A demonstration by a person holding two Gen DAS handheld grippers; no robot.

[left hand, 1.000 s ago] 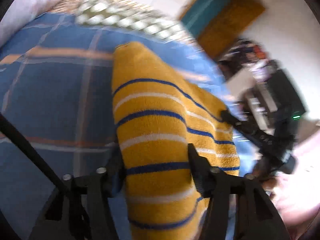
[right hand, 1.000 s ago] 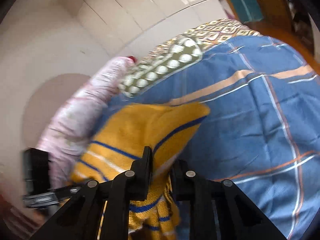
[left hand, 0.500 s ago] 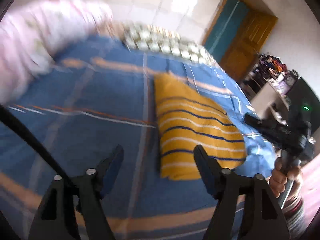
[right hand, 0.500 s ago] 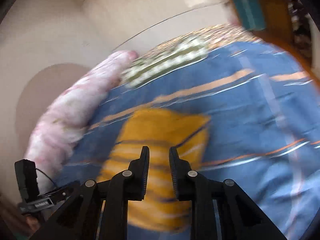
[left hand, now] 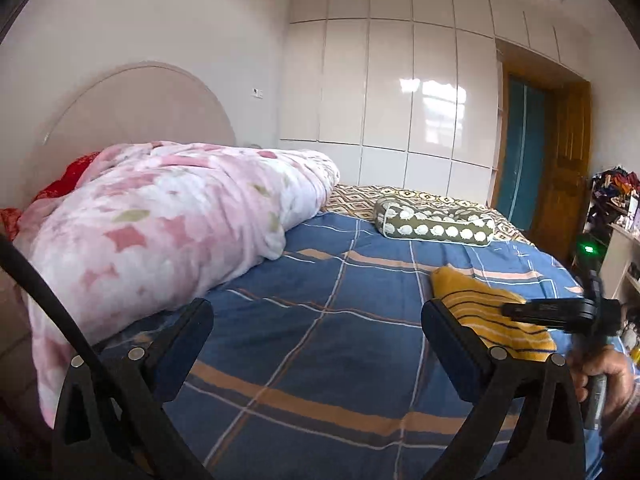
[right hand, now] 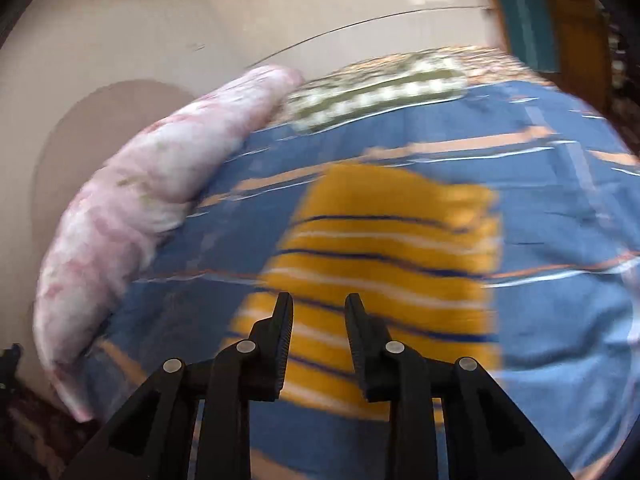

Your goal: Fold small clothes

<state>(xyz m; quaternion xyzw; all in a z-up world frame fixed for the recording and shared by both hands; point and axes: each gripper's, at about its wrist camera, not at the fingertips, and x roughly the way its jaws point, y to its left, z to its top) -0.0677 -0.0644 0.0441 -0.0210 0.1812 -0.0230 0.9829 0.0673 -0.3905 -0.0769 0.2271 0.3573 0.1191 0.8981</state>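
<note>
A folded yellow garment with blue and white stripes (right hand: 384,252) lies flat on the blue plaid bedsheet (right hand: 560,220). In the left wrist view the yellow garment (left hand: 480,308) lies at the right, partly behind the right gripper (left hand: 520,310). My left gripper (left hand: 316,324) is wide open and empty, held over the sheet (left hand: 320,300) to the left of the garment. My right gripper (right hand: 319,304) hovers above the garment's near end with its jaws apart and nothing between them. The right wrist view is blurred.
A rolled pink floral quilt (left hand: 160,220) lies along the left of the bed; it also shows in the right wrist view (right hand: 160,184). A green dotted pillow (left hand: 434,222) sits at the far end. White wardrobe doors (left hand: 400,80) and a wooden door (left hand: 568,168) stand behind.
Both grippers let go of the garment, which now lies folded on the sheet. The left gripper opened wide and pulled back and left. The right gripper opened and lifted away.
</note>
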